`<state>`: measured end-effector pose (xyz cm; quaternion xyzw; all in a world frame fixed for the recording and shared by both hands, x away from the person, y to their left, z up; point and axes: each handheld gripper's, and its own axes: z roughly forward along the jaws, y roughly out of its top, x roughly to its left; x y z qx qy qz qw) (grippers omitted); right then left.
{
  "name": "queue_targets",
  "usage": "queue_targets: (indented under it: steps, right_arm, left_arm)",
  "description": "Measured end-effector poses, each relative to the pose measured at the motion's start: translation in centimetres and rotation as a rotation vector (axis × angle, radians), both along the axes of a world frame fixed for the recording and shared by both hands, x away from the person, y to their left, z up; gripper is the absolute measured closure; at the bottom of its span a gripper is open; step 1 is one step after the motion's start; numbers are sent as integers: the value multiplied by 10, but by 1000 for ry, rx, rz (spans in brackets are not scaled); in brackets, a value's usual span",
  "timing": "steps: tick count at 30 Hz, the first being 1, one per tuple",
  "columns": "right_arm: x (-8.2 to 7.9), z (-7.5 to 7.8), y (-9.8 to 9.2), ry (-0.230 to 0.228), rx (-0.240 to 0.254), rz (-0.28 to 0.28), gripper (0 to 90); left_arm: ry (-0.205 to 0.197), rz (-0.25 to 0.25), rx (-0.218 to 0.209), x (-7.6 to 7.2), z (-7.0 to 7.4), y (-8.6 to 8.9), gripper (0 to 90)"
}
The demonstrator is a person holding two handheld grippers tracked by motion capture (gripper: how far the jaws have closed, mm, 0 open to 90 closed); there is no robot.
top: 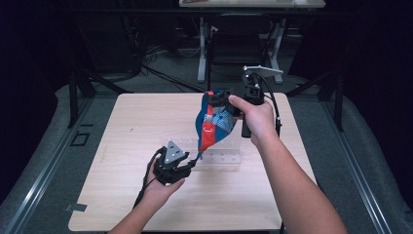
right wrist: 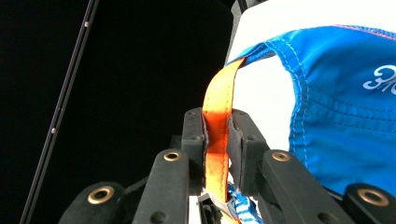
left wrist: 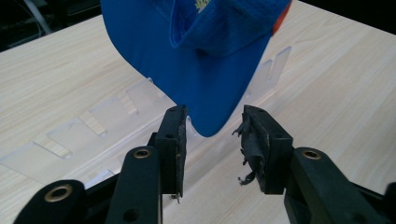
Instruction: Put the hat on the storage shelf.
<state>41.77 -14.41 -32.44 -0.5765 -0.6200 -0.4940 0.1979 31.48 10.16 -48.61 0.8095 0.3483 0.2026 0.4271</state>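
Above the table (top: 122, 195), the blue cap (top: 210, 127) hangs upright, brim pointing down.

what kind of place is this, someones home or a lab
Most likely a lab or recording studio, not a home: a bare wooden table stands alone on grey floor among dark curtains, floor rails run beside it, and cables trail under a desk behind.

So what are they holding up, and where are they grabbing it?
The right hand-held gripper holds a blue cap by its orange back strap. The left hand-held gripper is open around the brim tip, not pinching it.
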Motion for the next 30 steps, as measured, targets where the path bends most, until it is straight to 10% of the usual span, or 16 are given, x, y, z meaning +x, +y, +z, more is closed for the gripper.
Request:
queue_targets:
  steps: [17,30]
  right_arm:
    - [-4,-3,4,0,1,18,776]
    - [-3,-14,2,21,-16,18,776]
  left_arm:
    - [-25,-38,33,-1,1,-11,858]
    - [8,-15,33,0,-10,1,879]
